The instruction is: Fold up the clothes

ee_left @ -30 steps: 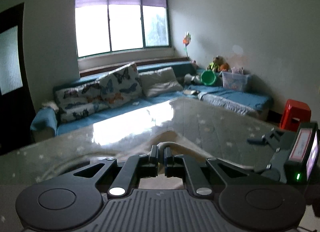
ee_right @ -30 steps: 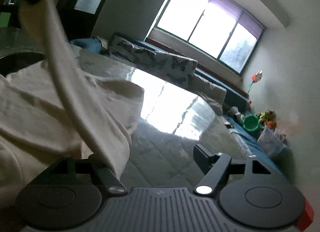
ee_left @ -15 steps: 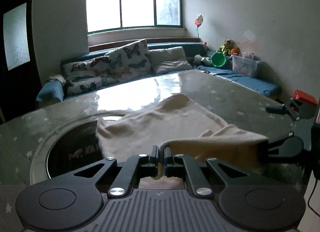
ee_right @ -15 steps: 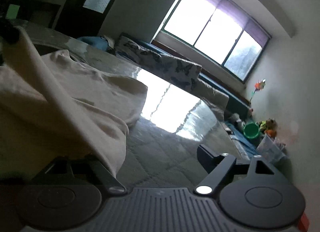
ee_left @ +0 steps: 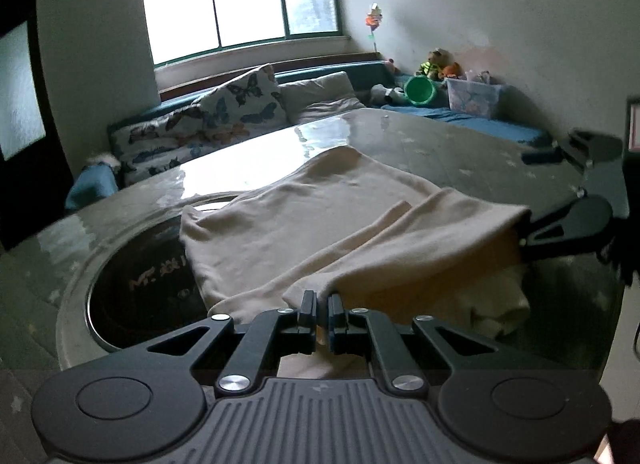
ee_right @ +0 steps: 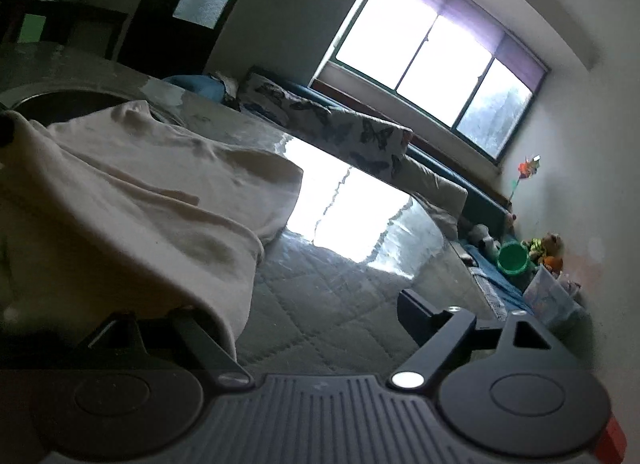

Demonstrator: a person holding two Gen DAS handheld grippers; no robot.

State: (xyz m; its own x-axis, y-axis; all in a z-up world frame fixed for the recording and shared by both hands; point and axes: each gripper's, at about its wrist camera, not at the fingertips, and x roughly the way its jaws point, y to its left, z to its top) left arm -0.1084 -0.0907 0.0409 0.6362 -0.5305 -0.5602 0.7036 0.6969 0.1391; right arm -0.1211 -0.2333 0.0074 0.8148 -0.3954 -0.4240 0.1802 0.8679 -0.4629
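Cream garment (ee_left: 304, 224): one fold laid on tabletop (ee_left: 460, 152); corner pinched by left tongs (ee_left: 319, 306); right tongs (ee_right: 304, 304) just spread wide, seemingly released; folding unfinished.

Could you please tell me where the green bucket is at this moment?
The green bucket lies on the blue bench far right in the left wrist view, between a stuffed toy and a clear storage box, below a teddy bear.
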